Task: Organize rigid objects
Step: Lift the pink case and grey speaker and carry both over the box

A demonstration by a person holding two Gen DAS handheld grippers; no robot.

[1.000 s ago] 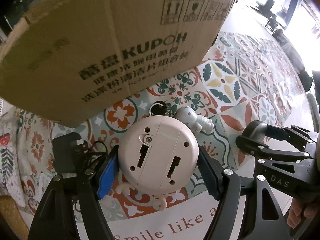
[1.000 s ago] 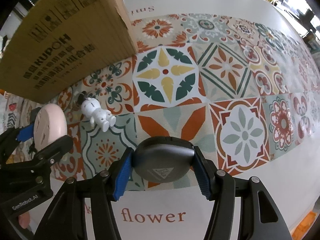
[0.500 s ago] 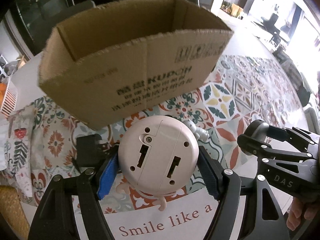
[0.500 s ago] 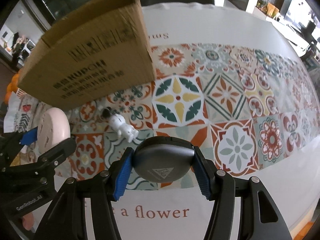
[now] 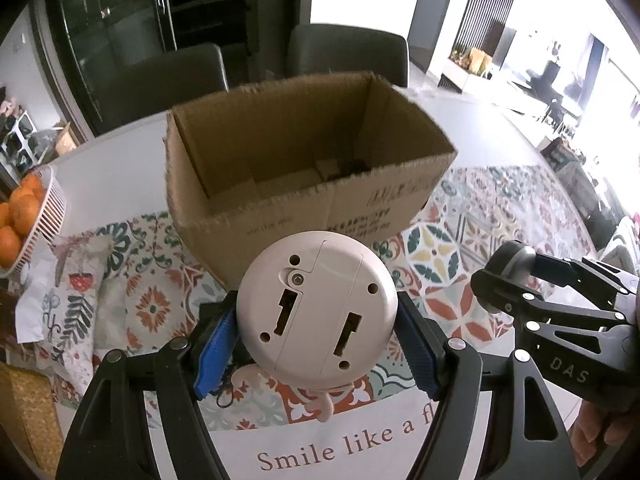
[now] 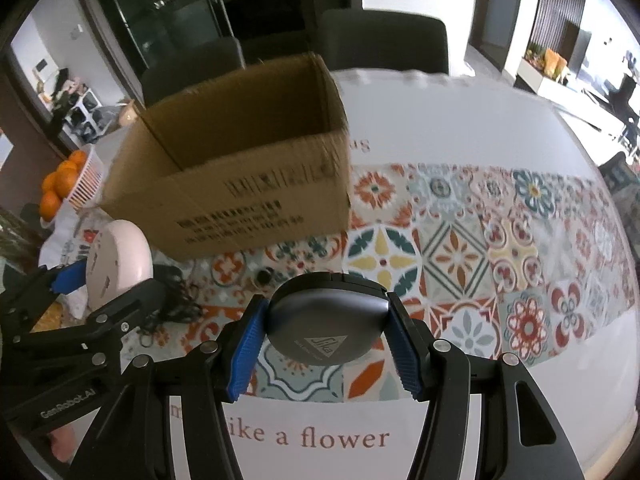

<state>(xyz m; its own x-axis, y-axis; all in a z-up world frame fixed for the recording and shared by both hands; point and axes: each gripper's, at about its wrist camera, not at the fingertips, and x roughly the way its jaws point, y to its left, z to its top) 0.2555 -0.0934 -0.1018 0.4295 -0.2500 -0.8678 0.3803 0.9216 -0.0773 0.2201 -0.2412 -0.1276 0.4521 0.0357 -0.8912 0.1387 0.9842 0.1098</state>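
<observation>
While the open cardboard box (image 5: 304, 184) stands on the patterned cloth (image 6: 460, 248) covering the bench, both grippers hang on the near side of it, each loaded. Nearest the box's front wall, the left gripper (image 5: 316, 344) is clamped about halfway closed on a round pale pink gadget (image 5: 316, 308), its blue pads pressing the rim on either side; the flat back of the gadget, with a screw and two slots, faces the camera, and small pink feet stick out below it. To the right of the box's front corner, the right gripper (image 6: 326, 344) is closed to a similar width on a dark grey rounded device (image 6: 326, 326) bearing a triangular mark, pads (image 6: 244, 356) tight against both its sides. Neither object touches the cloth. Just in front of the box, between the two grippers in the right wrist view, a tangle of black cord (image 6: 172, 304) lies on the cloth. Left of the box sits a white basket (image 5: 44, 208) of oranges (image 5: 16, 216). Behind the box stand two dark chairs (image 5: 348, 52). Inside the box, only its bottom flaps show clearly.
</observation>
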